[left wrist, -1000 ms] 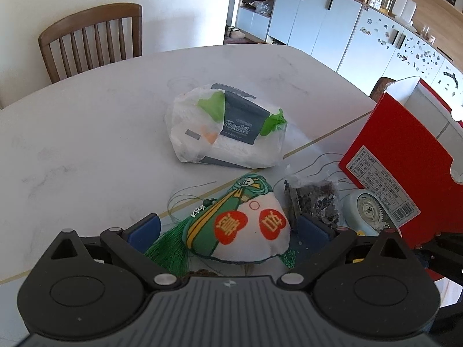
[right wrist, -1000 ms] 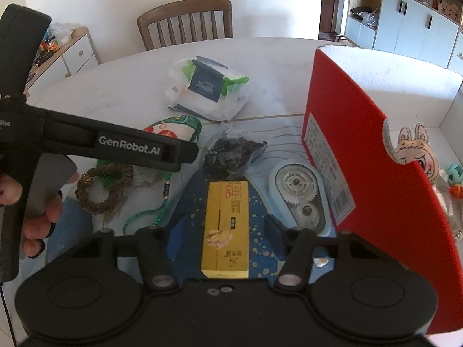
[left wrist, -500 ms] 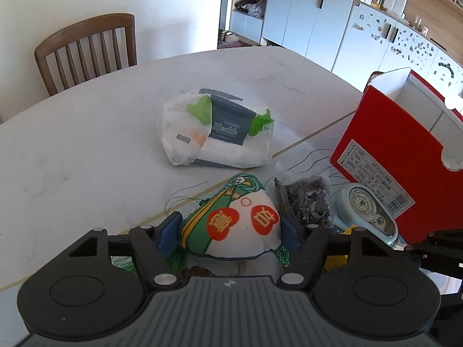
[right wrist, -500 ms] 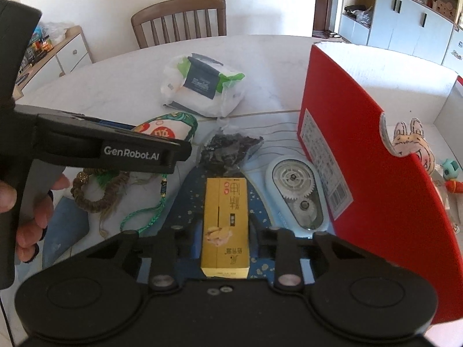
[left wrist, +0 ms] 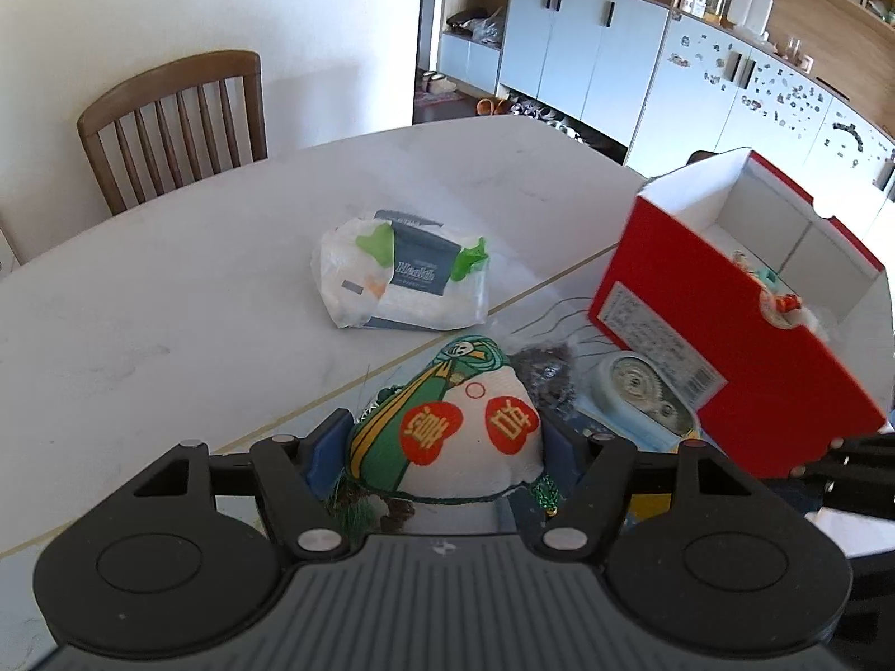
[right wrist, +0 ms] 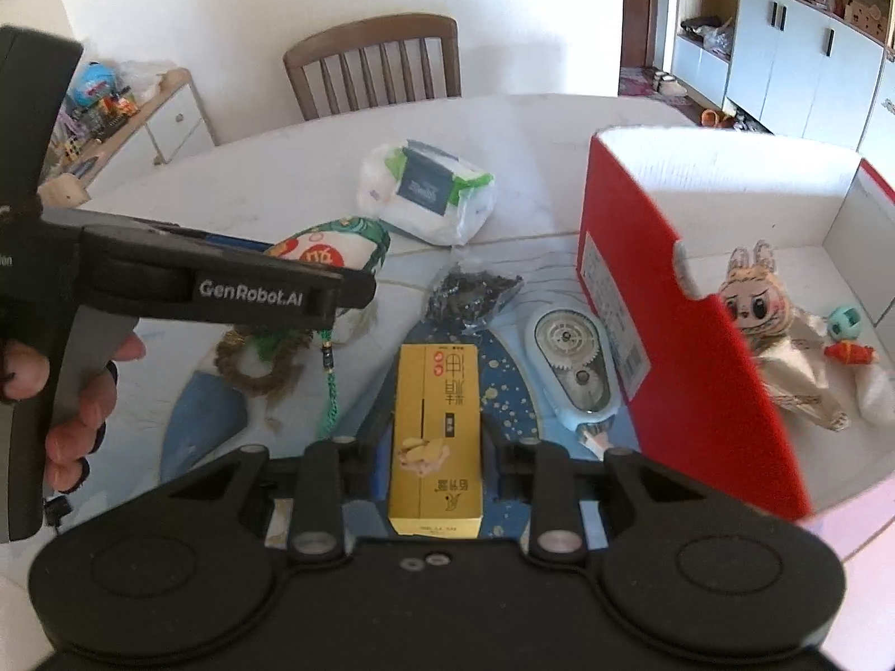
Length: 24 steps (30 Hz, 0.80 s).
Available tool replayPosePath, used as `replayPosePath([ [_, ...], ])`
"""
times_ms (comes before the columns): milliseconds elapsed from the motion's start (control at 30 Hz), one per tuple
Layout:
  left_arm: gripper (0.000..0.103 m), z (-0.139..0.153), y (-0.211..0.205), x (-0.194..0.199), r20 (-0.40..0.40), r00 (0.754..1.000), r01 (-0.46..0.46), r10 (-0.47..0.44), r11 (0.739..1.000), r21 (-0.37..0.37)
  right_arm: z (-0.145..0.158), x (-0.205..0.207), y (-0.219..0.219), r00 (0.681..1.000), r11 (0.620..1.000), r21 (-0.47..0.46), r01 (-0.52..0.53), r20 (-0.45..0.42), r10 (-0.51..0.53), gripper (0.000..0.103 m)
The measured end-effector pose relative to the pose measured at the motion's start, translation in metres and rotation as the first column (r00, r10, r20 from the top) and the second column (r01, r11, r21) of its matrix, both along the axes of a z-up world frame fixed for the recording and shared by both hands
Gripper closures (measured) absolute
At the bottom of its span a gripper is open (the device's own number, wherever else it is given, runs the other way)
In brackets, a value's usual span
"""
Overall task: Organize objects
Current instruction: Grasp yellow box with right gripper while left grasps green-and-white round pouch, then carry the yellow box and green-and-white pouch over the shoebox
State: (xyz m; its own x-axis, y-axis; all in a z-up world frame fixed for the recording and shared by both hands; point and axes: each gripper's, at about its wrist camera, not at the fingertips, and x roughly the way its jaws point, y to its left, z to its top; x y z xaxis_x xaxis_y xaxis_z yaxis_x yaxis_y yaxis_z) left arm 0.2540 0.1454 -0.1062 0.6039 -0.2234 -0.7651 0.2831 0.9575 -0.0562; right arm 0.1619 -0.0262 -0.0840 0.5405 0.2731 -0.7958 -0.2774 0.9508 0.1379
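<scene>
My left gripper (left wrist: 444, 450) is shut on a white and green embroidered pouch (left wrist: 464, 430) with red patches, and holds it lifted above the table; a green tassel hangs below it. In the right wrist view the same pouch (right wrist: 330, 249) shows behind the left tool. My right gripper (right wrist: 436, 447) is shut on a yellow carton (right wrist: 436, 425), raised over the blue mat (right wrist: 506, 374). The open red box (right wrist: 671, 335) stands to the right, with a plush rabbit doll (right wrist: 755, 302) inside.
A pack of wet wipes (left wrist: 400, 279) lies mid-table. A dark bag of dried bits (right wrist: 472, 296) and a pale blue correction-tape dispenser (right wrist: 573, 360) lie beside the box. A woven ring with a green cord (right wrist: 263, 363) rests on the left. A wooden chair (left wrist: 173, 123) stands behind the table.
Both grippers closed, the left on the pouch and the right on the yellow carton, and both rose with their loads. The red box's inside has come into view.
</scene>
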Motion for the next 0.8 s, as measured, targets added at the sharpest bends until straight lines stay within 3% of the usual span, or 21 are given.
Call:
replayPosePath([
  [433,0.033,0.049,-0.017,-0.050,0.008,0.999,0.031,-0.031,0.999,-0.021,0.056,-0.030,-0.040,0.997,0.999,0.027,-0.036,0.069,0.034,0.074],
  [800,0.033,0.081,-0.070,-0.073,0.027,0.999,0.034,-0.033,0.999,-0.030,0.081,-0.031,-0.097,0.992,0.997,0.062,-0.055,0.118,0.048,0.074],
])
